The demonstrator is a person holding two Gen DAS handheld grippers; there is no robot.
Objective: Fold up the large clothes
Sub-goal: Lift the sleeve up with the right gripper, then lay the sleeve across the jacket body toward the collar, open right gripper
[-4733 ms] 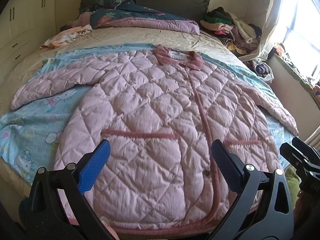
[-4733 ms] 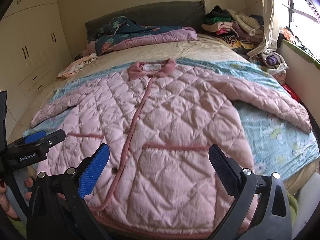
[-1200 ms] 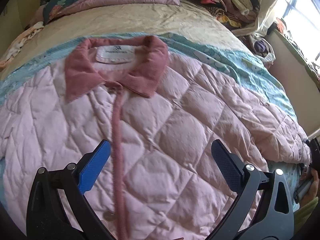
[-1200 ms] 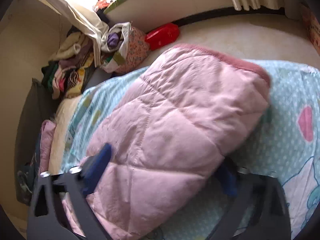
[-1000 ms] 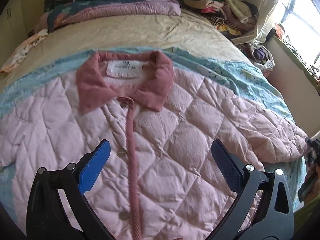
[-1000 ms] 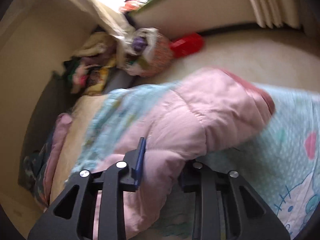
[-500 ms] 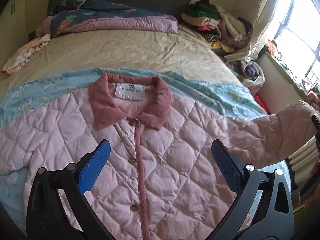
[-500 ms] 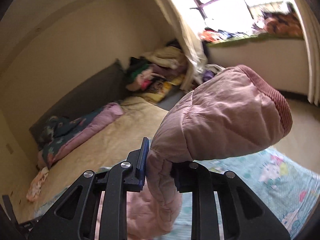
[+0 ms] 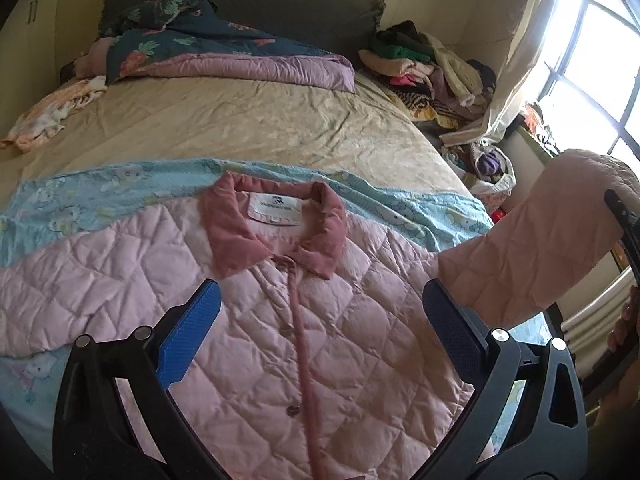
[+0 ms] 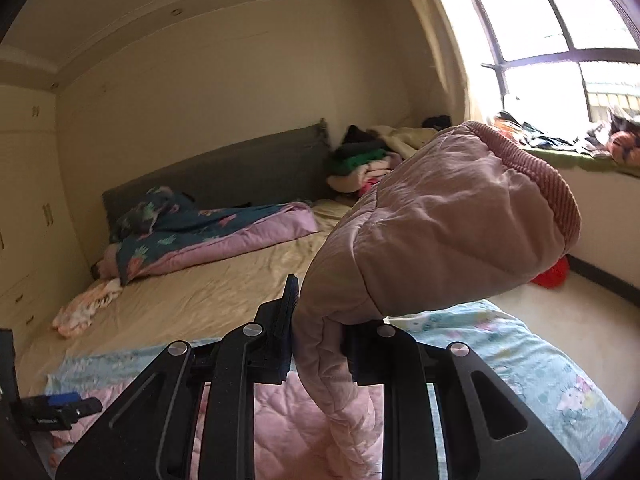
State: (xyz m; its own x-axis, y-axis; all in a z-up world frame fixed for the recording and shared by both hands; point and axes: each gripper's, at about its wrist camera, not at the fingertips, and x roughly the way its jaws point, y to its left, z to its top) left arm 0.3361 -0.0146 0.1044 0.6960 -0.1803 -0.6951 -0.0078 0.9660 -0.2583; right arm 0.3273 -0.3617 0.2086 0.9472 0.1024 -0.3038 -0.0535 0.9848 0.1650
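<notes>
A pink quilted jacket [image 9: 280, 320] with a darker pink collar lies front up on a light blue cartoon sheet [image 9: 100, 196] on the bed. My left gripper [image 9: 320, 320] hovers open above the jacket's chest with nothing between its blue pads. My right gripper [image 10: 316, 340] is shut on the jacket's right sleeve [image 10: 440, 220] just below the ribbed cuff, and holds it lifted off the bed. That raised sleeve [image 9: 540, 240] also shows at the right of the left wrist view, with the right gripper [image 9: 624, 232] at the frame's edge behind it.
A folded purple and dark floral quilt [image 9: 224, 60] lies by the grey headboard. A heap of clothes [image 9: 424, 60] sits at the bed's far right corner beside the window. A small peach garment [image 9: 48, 112] lies at the left. White wardrobes [image 10: 24, 220] stand left of the bed.
My right gripper has lifted the sleeve off the bed and rolled upright. The left gripper has risen and drawn back, so more of the bed shows.
</notes>
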